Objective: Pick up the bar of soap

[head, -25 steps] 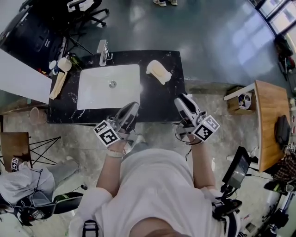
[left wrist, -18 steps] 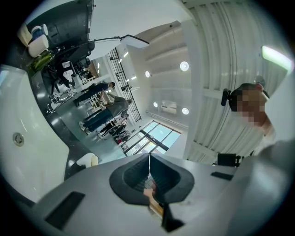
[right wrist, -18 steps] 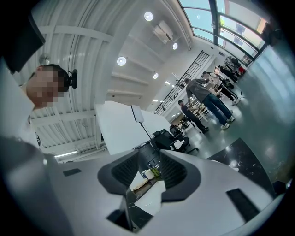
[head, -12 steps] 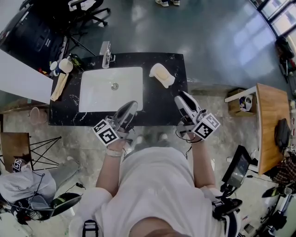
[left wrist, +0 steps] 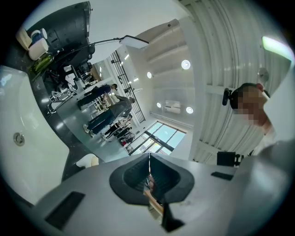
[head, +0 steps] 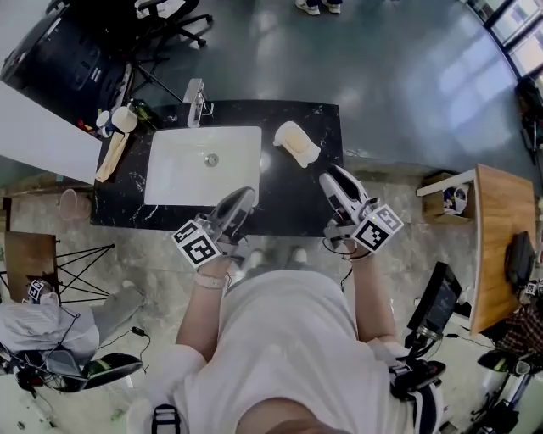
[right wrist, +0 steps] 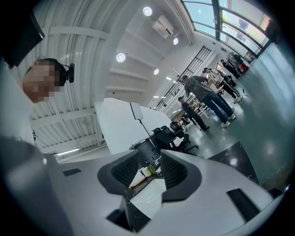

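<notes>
The cream bar of soap lies on the black marble counter, just right of the white sink. My left gripper hovers over the sink's near right corner, its jaws shut with nothing in them. Over the counter's near right part is my right gripper, shut and empty, a short way in front of the soap. In the left gripper view the soap shows low at the left, beyond the shut left gripper. The right gripper looks across the sink toward the counter's far end.
A faucet stands behind the sink. A white cup and a beige cloth sit at the counter's left end. An office chair stands beyond. A wooden table and a monitor are to the right.
The counter and the soap have slid nearer in the head view. Both grippers have moved a little forward over the counter's near edge, still shut.
</notes>
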{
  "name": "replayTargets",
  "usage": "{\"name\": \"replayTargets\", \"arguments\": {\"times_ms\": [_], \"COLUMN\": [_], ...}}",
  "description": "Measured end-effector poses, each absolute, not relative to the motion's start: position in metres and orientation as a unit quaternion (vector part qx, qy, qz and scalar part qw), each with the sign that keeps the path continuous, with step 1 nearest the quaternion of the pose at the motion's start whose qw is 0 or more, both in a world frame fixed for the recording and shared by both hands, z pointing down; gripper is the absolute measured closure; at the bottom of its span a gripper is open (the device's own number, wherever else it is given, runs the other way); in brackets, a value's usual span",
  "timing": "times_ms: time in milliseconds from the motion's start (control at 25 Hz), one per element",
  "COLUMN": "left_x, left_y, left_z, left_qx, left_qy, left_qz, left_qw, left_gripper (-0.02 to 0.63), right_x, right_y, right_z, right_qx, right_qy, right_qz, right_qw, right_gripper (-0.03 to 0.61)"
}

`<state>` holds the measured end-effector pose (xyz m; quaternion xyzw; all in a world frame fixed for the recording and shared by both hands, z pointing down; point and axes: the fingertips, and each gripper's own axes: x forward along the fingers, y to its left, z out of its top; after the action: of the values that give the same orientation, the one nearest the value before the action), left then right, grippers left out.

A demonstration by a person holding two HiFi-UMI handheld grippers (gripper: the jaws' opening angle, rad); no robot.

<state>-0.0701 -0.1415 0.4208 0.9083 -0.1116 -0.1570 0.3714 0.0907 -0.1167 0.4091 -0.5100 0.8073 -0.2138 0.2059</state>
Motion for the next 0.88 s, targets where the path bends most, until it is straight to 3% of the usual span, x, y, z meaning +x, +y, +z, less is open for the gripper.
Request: {"name": "replayTargets", "arguments": {"times_ms": [640, 880], "left_x": [-0.076, -0.087], "left_y": [-0.160, -0.166], "left_z": [0.428, 0.436], "left_qx": [0.899, 0.890], "left_qy": [-0.187, -0.230], "left_qz": [-0.164, -0.163], "left_qw": [0.360, 0.358], "left_gripper": [0.606, 0.606], "right_x": [0.111, 0.113], "right_y": [-0.182, -0.220], "right_z": [0.445, 0.482], "right_qx": [-0.485, -0.482], "right_qy": [0.834, 0.844], "right_qz": [-0.222, -0.225], "right_qw": [0.138, 0.070], "right_gripper": [0.415, 0.381]}}
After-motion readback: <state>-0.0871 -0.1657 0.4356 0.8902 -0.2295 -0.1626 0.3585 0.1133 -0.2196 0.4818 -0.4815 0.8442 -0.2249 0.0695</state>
